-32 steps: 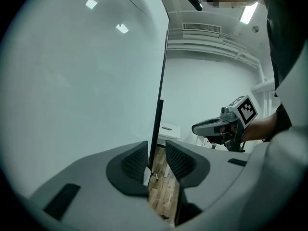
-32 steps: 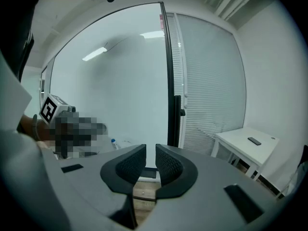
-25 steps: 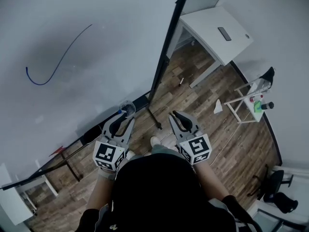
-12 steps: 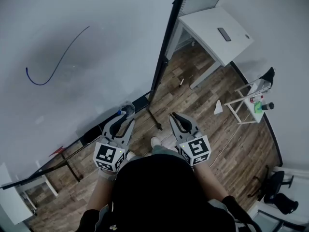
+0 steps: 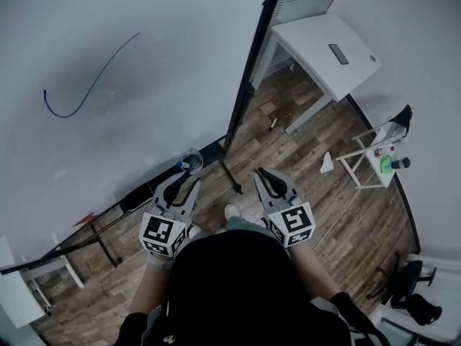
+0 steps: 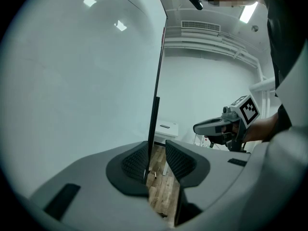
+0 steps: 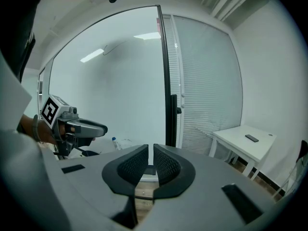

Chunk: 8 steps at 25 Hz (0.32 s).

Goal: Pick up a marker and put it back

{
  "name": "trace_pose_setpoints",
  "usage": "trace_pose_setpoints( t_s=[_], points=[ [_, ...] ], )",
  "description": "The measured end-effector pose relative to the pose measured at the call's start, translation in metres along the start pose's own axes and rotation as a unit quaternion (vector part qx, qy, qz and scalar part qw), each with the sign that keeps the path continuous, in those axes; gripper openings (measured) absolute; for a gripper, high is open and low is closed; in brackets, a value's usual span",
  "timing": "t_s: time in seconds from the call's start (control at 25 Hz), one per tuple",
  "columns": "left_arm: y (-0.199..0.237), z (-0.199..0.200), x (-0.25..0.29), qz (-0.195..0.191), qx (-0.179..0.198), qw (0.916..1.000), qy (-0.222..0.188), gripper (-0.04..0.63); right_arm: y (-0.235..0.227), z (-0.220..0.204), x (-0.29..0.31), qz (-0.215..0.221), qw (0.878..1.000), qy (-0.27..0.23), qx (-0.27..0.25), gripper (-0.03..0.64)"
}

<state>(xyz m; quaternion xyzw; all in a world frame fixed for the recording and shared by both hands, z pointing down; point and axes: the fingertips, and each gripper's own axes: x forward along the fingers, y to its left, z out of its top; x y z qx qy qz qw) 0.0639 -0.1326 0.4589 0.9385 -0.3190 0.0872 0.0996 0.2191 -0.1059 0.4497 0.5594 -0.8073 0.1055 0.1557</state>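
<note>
Poised at the foot of the whiteboard (image 5: 130, 56), both grippers empty.

At left, holds the left gripper (image 5: 184, 181) slackly parted on nothing, aimed at what looks like a blue-capped marker (image 5: 178, 166) resting on the ledge (image 5: 209, 151) beside a clear round container (image 5: 191, 157). Close enough for a reach, or equally for a marker just set back, so fits either. At right, parks the right gripper (image 5: 263, 175) over the floor (image 5: 302, 143), just narrowed to a slit with nothing between, likely to stay out of the way.
</note>
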Motion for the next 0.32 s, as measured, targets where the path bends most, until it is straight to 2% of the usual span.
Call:
trace_pose_setpoints(
  t_s=[0.32],
  points=[
    [0.0000, -0.0024, -0.0047, 0.007, -0.004, 1.0000, -0.001, 0.126, 0.0010, -0.0010, 0.0009, 0.004, 1.000, 0.001, -0.003, 0.058]
  ],
)
